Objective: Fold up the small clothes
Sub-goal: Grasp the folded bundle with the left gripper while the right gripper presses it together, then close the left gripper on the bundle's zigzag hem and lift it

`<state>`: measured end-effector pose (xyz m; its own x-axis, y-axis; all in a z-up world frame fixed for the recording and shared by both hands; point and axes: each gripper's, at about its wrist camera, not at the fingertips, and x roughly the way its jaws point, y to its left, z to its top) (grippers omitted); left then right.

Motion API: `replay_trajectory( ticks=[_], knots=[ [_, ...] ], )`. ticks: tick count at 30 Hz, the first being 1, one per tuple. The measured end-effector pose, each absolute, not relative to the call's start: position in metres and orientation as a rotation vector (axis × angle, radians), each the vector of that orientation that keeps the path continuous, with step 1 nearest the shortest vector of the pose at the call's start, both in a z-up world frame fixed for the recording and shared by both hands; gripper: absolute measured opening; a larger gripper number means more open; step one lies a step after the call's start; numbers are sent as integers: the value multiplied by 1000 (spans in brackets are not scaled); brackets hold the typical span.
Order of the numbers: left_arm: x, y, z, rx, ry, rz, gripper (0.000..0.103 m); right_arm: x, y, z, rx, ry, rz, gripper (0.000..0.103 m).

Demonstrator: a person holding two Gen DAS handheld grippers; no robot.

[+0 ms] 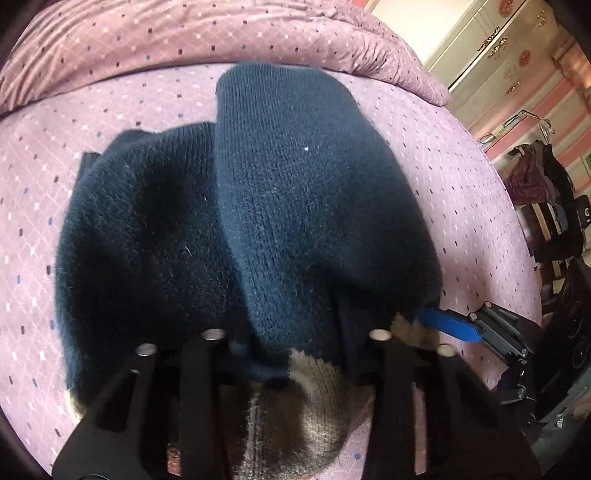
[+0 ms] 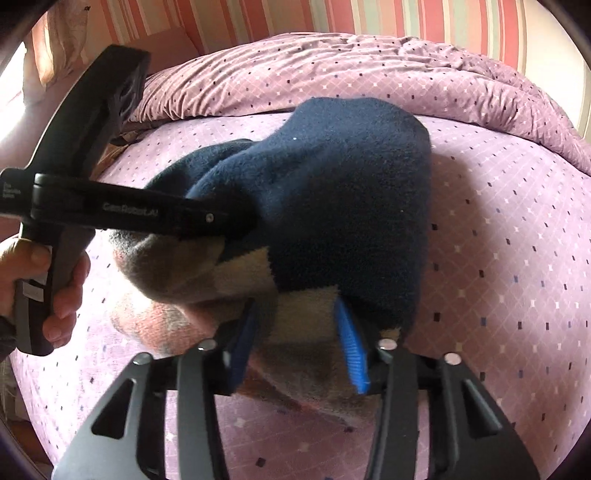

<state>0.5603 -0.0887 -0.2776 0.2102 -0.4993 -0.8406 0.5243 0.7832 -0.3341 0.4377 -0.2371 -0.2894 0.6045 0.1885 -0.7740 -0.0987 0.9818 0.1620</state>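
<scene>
A dark navy knitted sweater (image 1: 280, 206) with tan-brown blocks near its hem (image 1: 295, 413) lies bunched on the purple bed sheet (image 1: 37, 177). It also shows in the right wrist view (image 2: 332, 206). My left gripper (image 1: 295, 354) holds the sweater's edge; its fingertips are buried under the fabric. In the right wrist view it reaches in from the left (image 2: 236, 225). My right gripper (image 2: 295, 343) has its blue pads (image 2: 352, 350) around the tan hem, with fabric between them. One blue pad shows in the left wrist view (image 1: 450, 326).
A rumpled purple duvet (image 2: 369, 70) lies along the back of the bed. A white cupboard (image 1: 491, 48) and a rack with dark clothes (image 1: 543, 181) stand to the right. A striped wall (image 2: 295, 18) is behind. A hand (image 2: 62, 291) holds the left gripper's handle.
</scene>
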Motion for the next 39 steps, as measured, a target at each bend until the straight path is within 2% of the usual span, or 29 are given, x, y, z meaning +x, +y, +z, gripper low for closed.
replay_trajectory(
  ticks=[4,11,16,20,25,27,29,31,34,37,39],
  knots=[
    [554,-88,-274,35,1134,-676,24,433,-236,-277,106,873,156,67],
    [528,-39,-267,-62,1103,-554,21,418,-252,-250,110,814,104,67],
    [493,8,-287,-158,1139,-457,21,422,-248,-243,106,810,106,67],
    [499,19,-309,-246,1153,-471,29,428,-238,-257,89,844,112,67],
    [496,8,-309,-180,1084,-483,33,429,-231,-267,55,860,100,67],
    [493,7,-296,-165,1077,-481,38,428,-227,-261,41,841,104,67],
    [491,2,-279,-108,1051,-450,55,426,-221,-253,3,818,112,67],
    [486,-2,-256,-54,1010,-447,61,428,-216,-251,-17,831,126,67],
    [477,4,-228,-41,948,-425,88,430,-210,-255,-7,855,152,64],
    [470,18,-226,-38,943,-397,88,432,-203,-271,-34,893,148,64],
    [469,26,-236,-52,969,-377,88,433,-198,-286,-93,917,121,69]
  ],
)
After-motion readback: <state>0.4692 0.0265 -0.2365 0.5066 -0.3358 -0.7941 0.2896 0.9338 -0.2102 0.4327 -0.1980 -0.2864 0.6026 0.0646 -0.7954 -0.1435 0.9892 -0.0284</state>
